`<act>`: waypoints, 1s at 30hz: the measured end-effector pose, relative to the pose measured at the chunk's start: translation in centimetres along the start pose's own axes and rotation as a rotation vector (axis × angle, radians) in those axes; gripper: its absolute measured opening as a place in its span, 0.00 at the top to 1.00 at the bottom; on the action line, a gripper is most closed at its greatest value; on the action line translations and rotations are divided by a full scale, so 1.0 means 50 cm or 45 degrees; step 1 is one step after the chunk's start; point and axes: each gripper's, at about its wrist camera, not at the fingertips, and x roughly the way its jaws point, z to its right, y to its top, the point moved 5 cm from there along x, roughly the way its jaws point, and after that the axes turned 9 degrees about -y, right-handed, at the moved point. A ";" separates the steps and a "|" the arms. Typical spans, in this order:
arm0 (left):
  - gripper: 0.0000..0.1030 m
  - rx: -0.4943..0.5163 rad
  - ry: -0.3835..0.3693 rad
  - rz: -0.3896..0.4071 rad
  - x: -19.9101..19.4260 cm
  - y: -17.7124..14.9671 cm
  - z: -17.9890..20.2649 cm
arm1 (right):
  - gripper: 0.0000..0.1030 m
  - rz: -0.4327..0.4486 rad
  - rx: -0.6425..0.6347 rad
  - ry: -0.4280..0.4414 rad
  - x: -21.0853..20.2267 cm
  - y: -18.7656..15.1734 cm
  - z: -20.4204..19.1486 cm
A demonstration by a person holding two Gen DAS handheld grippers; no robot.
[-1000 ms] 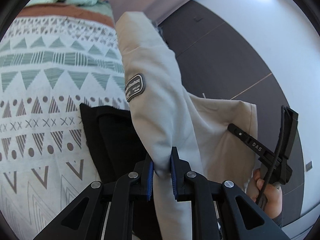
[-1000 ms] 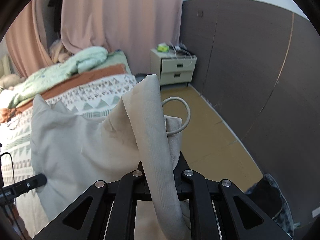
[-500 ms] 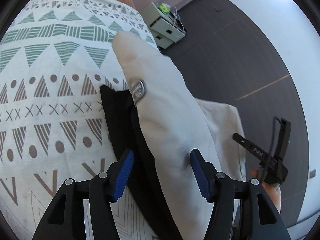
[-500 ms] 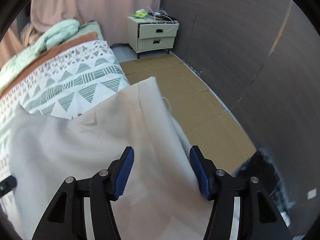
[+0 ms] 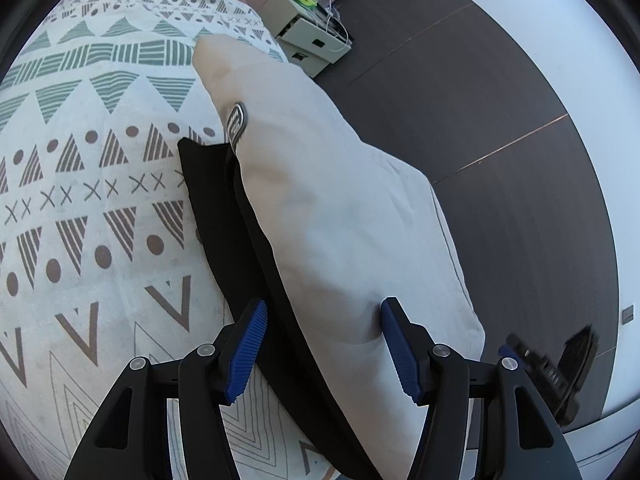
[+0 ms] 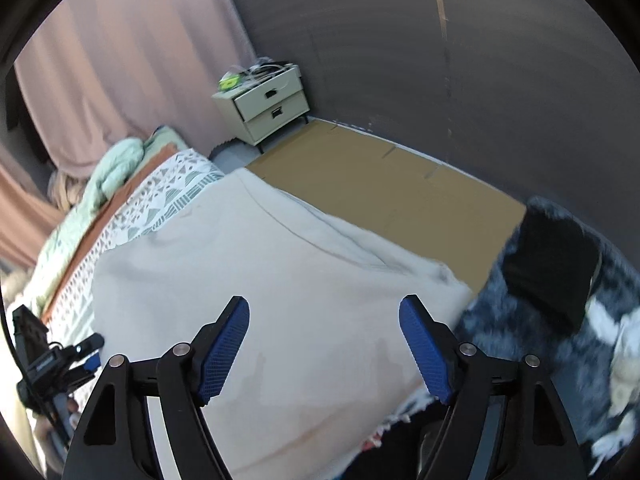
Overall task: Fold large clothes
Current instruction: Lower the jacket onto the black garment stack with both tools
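Both grippers have just let go: a sec ago each was clamped on a bunch of the beige top, w/ the cloth hanging in the air; now the left gripper (image 5: 322, 346) has its jaws spread, and the right gripper (image 6: 324, 348) has been opening too, jaws wide, nothing pinched in either. Cloth lies under/between the pads but isn't pressed by them. Meaning, I'd judge: this fold is laid down and released, so next is prob. smoothing or regripping for another fold. The beige top (image 5: 340, 216) now rests on the bed (image 5: 80, 216), at its right edge by the floor, stacked on a black garment (image 5: 212, 208) whose edge sticks out on the left. It looks thick & soft, a sweatshirt-type thing, w/ a small oval patch (image 5: 236, 120) at the far end, a few shallow creases, seam along the right side. In the right wrist view it spreads broad & fairly flat (image 6: 280, 280); a dark fluffy item (image 6: 560, 320) sits just to its right, a nightstand (image 6: 266, 104) far off.
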 end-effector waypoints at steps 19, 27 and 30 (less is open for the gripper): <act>0.48 0.143 0.053 -0.034 0.073 0.038 0.070 | 0.86 -0.154 0.209 0.174 0.105 -0.074 0.082; 0.49 0.190 0.092 -0.039 0.098 0.064 0.078 | 0.89 -0.070 0.173 0.112 0.097 -0.027 0.069; 0.49 0.199 0.088 -0.051 0.099 0.064 0.075 | 0.90 -0.053 0.137 0.051 0.116 -0.028 0.074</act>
